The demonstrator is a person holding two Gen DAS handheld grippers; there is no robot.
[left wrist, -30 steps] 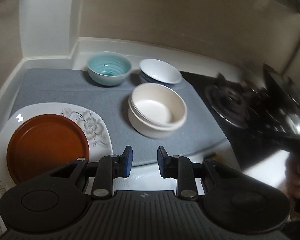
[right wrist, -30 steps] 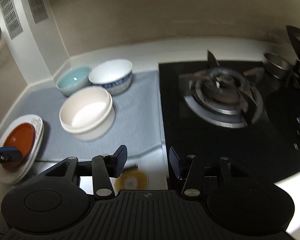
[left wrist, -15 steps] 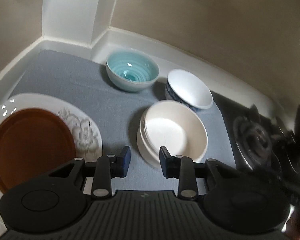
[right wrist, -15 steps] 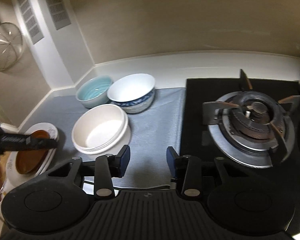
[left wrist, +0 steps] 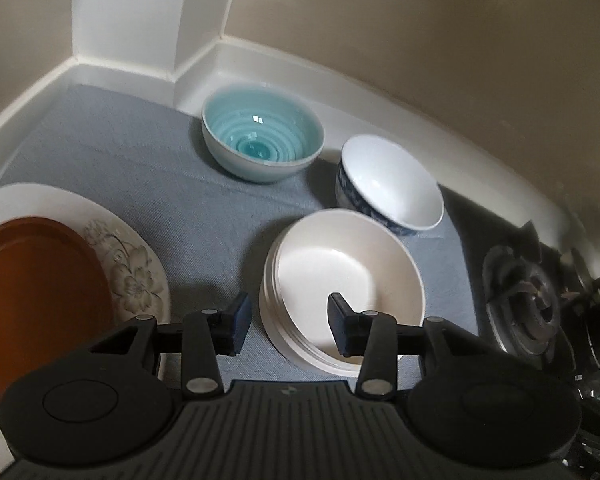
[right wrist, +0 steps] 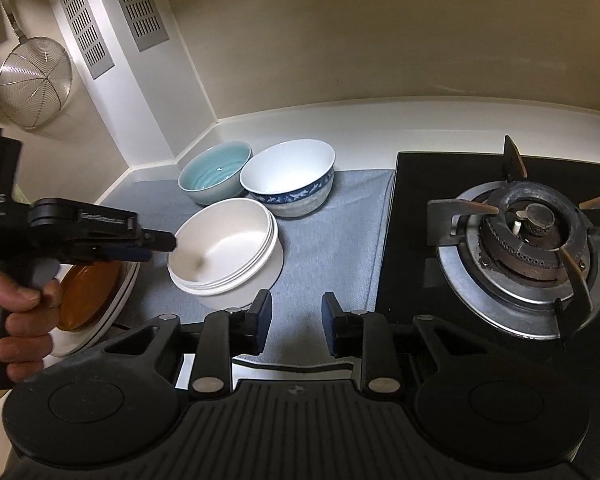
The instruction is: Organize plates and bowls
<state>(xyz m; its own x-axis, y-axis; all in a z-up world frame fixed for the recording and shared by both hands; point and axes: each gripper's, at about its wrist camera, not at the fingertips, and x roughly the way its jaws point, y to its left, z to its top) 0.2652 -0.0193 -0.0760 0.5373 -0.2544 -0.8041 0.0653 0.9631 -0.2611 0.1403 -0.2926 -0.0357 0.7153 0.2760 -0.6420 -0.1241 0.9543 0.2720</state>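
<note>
gas burner beside grey mat; strainer hanging.

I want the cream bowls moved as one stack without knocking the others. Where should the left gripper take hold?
Grip the near-left rim of the cream bowl stack, one finger inside, one outside, coming from above. The blue-patterned bowl crowds its far side; the left gripper is open, straddling that rim.

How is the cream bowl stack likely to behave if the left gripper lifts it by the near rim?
The cream bowl stack shows several nested rims, so it is probably heavy for one rim pinch and may tilt. Its smooth surface looks slippery, and the upper bowls could shift. The left gripper is open across the near rim, with the blue-patterned bowl close behind, so knocking seems possible.
</note>
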